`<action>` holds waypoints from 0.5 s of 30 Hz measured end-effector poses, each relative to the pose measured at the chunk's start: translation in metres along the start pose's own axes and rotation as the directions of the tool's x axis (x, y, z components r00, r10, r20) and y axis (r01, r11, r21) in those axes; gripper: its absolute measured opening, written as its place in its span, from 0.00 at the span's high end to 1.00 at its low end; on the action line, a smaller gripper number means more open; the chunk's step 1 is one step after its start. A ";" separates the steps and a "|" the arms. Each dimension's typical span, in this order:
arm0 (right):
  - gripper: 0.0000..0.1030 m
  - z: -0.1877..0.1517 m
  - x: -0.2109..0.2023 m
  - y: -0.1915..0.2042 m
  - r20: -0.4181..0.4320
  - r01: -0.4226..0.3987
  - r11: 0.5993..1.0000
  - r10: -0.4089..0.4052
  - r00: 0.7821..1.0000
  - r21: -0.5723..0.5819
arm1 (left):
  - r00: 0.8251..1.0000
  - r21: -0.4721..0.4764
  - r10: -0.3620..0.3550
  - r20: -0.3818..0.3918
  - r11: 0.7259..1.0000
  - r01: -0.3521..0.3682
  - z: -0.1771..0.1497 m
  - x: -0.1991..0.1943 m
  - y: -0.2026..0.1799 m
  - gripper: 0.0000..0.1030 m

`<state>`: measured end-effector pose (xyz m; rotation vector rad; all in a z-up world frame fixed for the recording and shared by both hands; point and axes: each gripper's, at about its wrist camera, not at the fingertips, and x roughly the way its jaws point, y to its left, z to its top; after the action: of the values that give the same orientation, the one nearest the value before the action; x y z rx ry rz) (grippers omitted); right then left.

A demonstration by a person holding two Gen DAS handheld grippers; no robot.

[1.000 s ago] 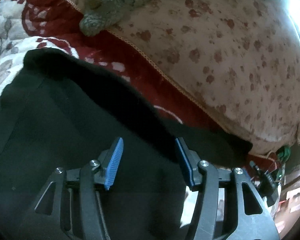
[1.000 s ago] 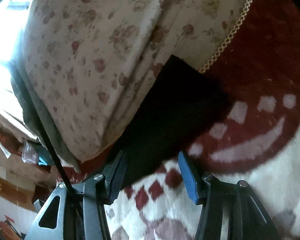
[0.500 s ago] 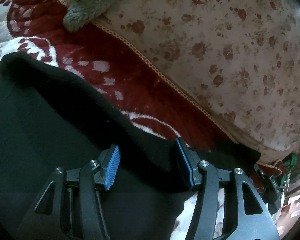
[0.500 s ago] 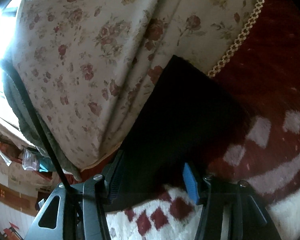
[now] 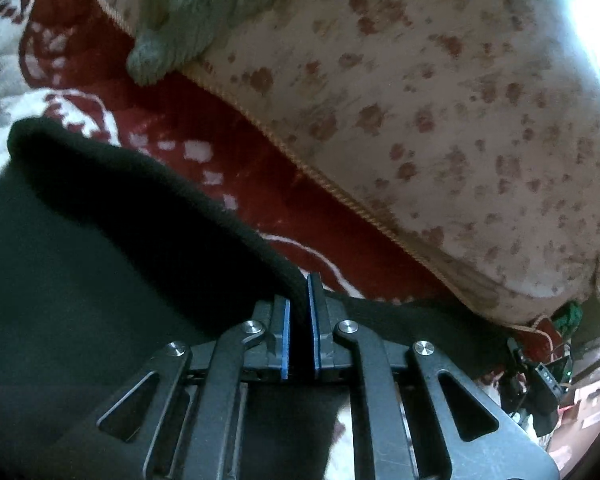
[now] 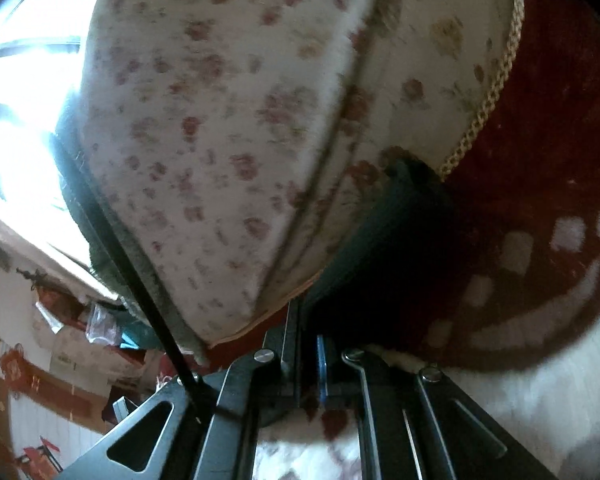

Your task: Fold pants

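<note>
The black pants (image 5: 100, 248) lie on a red and white patterned blanket (image 5: 228, 152), filling the lower left of the left wrist view. My left gripper (image 5: 299, 304) is shut on the pants' upper edge, the blue pads pinching a fold of black cloth. In the right wrist view the pants (image 6: 384, 256) show as a dark strip running up toward a floral cushion. My right gripper (image 6: 309, 344) is shut on the pants' near edge and lifts it a little off the blanket (image 6: 540, 160).
A large floral cushion (image 5: 440, 120) with gold cord trim lies just beyond the pants; it also fills the right wrist view (image 6: 228, 128). A grey fuzzy cloth (image 5: 172, 28) rests on it. Bright window light (image 6: 16, 92) and room clutter (image 6: 60, 360) lie off the bed's side.
Both grippers have closed from wide open onto the edge of the black pants. The edge now rises slightly in each grip.
</note>
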<state>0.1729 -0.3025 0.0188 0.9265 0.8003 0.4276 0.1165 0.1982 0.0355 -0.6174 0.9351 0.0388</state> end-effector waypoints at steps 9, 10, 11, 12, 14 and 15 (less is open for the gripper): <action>0.95 -0.022 -0.063 0.048 0.035 0.007 0.994 -0.004 0.999 -0.112 | 0.999 0.032 -0.030 0.010 0.999 0.030 -0.022 -0.045 -0.004 0.94; 0.95 -0.025 -0.069 0.051 0.037 0.006 0.993 -0.002 0.999 -0.119 | 0.999 0.037 -0.035 0.012 0.999 0.034 -0.027 -0.052 -0.003 0.94; 0.95 -0.028 -0.078 0.053 0.040 0.006 0.992 -0.001 0.999 -0.126 | 0.999 0.040 -0.039 0.012 0.998 0.038 -0.030 -0.056 -0.003 0.94; 0.95 -0.033 -0.087 0.056 0.044 0.004 0.991 0.002 0.999 -0.133 | 0.999 0.046 -0.044 0.014 0.998 0.044 -0.034 -0.062 -0.003 0.94; 0.95 -0.042 -0.099 0.060 0.048 0.001 0.990 0.006 0.999 -0.144 | 0.998 0.064 -0.055 0.024 0.997 0.053 -0.043 -0.076 -0.003 0.94; 0.95 -0.048 -0.106 0.064 0.047 0.003 0.988 0.005 0.999 -0.153 | 0.998 0.074 -0.058 0.030 0.996 0.056 -0.048 -0.083 -0.003 0.94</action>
<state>0.0679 -0.3096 0.0999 0.7910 0.7133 0.4597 0.0318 0.1902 0.0795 -0.5741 0.8840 -0.0363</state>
